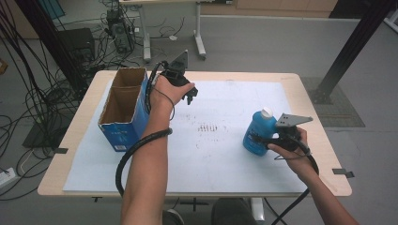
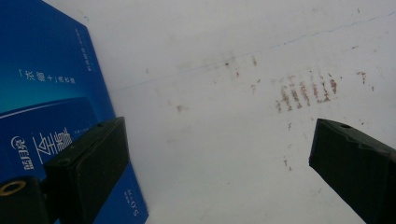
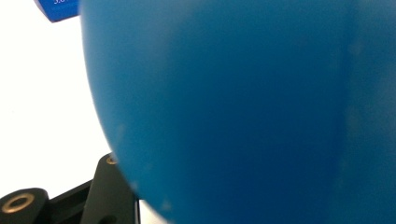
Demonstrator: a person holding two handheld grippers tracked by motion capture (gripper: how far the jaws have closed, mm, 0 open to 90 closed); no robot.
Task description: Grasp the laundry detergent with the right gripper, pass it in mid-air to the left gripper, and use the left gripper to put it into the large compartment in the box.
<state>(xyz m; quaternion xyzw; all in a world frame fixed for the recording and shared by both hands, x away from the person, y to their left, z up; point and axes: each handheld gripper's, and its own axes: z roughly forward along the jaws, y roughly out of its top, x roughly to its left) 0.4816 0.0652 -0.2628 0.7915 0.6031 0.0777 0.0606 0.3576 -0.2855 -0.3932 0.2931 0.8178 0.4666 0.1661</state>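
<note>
**Desk:** Right gripper (image 1: 259, 139) first: what is it doing?

**Photographer:** It is pinching a blue bottle (image 1: 258, 132) with a white cap, reaching in from the bottle's right side. The bottle is standing upright on the white mat (image 1: 225, 164), toward the table's right half. In the right gripper view the bottle's blue body (image 3: 243, 107) is sitting right against the camera, blurred, with part of one black jaw showing at the lower left.

**Desk:** And the other hand?

**Photographer:** The left gripper (image 1: 189, 97) is hovering above the mat, just beside the blue carton (image 1: 123, 122), its jaws spread wide with nothing between them. In the left gripper view those jaws are framing bare mat and a patch of reddish-brown smudges (image 2: 306, 91), with the carton's printed blue side (image 2: 51, 107) lying at the left edge.

**Desk:** How is the carton sitting?

**Photographer:** It is standing open-topped on the mat's left side, divided into two compartments, well apart from the bottle. A wooden table (image 1: 324, 140) is carrying the mat, and cables are trailing over the floor behind it.
</note>
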